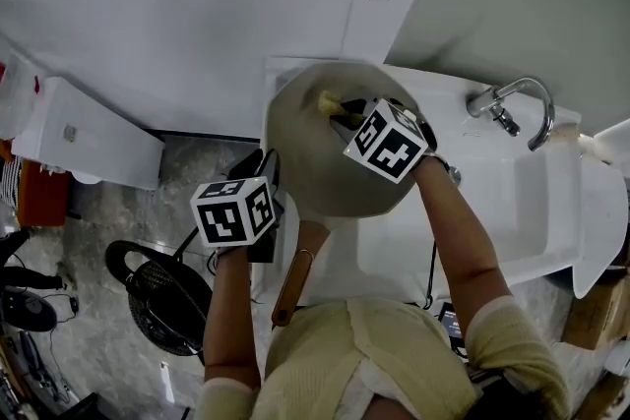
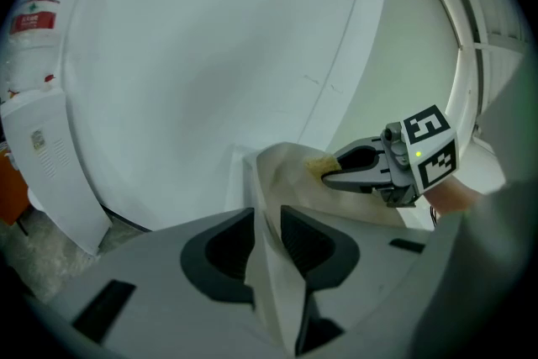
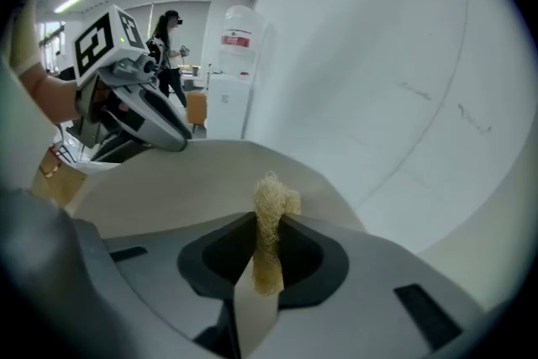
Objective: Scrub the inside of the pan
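Pan, stiff and likely heavy, tilted, sink just beside it; left gripper jaws clenched on its thin rim, right gripper jaws pinching soft scrubber against its inside.

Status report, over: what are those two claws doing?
Left gripper clamped on pan rim. Right gripper grips scrubber, inside pan. Nothing blocking.

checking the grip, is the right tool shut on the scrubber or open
Shut: the right tool pinches the fibrous scrubber, whose tip sticks out.
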`<action>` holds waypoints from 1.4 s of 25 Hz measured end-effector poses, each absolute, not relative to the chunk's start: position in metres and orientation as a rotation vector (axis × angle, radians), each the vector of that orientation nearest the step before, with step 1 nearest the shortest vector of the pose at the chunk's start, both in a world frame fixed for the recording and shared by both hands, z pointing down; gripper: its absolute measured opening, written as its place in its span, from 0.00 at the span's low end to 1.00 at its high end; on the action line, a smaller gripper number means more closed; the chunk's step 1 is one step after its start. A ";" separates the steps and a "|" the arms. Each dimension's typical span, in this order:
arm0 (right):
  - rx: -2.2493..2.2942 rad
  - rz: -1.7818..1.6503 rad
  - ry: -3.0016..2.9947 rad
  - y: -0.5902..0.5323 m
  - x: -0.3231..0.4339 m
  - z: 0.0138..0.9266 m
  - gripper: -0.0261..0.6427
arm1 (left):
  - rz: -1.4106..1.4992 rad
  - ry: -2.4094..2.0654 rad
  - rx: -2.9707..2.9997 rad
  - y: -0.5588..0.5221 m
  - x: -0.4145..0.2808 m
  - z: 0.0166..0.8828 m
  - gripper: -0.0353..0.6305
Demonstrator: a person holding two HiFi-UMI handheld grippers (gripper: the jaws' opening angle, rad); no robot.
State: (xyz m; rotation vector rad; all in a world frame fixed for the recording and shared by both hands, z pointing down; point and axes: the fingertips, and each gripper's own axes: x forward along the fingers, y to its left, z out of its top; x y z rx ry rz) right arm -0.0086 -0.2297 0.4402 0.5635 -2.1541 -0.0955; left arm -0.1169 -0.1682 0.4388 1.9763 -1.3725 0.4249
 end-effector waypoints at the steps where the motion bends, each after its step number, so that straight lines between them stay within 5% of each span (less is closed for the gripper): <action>1: 0.609 -0.117 -2.137 -0.237 -0.005 0.440 0.16 | 0.427 -1.368 1.977 -0.171 -0.117 0.439 0.26; 17: 0.823 -0.455 -1.822 -0.301 0.029 0.451 0.16 | 0.597 -1.346 2.014 -0.189 -0.106 0.456 0.24; 35: 0.730 -0.320 -1.773 -0.299 0.015 0.490 0.16 | 0.576 -1.359 2.020 -0.190 -0.105 0.456 0.23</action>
